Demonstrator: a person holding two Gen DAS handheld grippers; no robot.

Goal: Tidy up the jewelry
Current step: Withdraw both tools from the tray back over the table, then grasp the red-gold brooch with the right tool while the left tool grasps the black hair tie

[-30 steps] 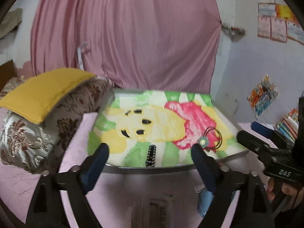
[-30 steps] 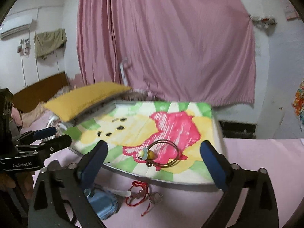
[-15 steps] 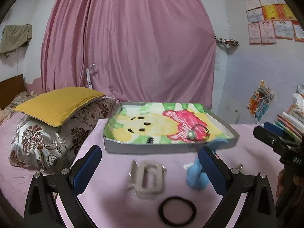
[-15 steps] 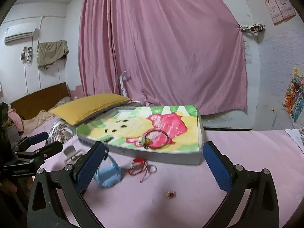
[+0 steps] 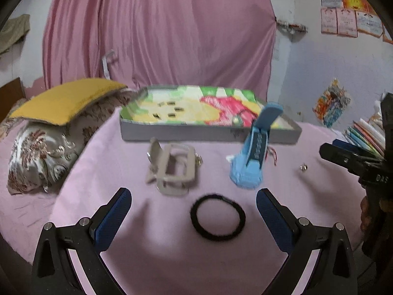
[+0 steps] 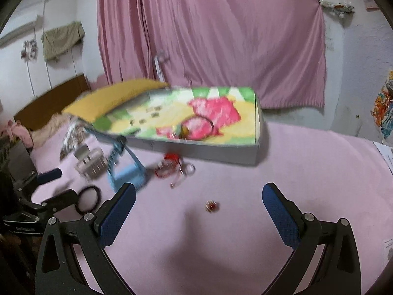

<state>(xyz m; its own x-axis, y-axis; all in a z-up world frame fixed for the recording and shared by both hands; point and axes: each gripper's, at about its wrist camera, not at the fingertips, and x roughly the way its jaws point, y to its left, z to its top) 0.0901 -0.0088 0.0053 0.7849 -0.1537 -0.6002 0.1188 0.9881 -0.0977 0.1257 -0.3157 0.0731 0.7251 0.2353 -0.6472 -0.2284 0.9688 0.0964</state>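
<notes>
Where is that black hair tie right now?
The black hair tie lies flat on the pink bedspread, between the open left gripper's fingers, nearer than the grey hair claw and blue clip.

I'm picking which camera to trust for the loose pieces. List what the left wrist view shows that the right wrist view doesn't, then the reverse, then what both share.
Only the left wrist view: wall certificates and stacked books at the right edge.

Only the right wrist view: a hanging green cloth in full and the wooden headboard.

Both: the tray, grey hair clip, blue hair clip, black hair tie, red cord bracelet, a small charm, and open, empty grippers, left and right.
</notes>
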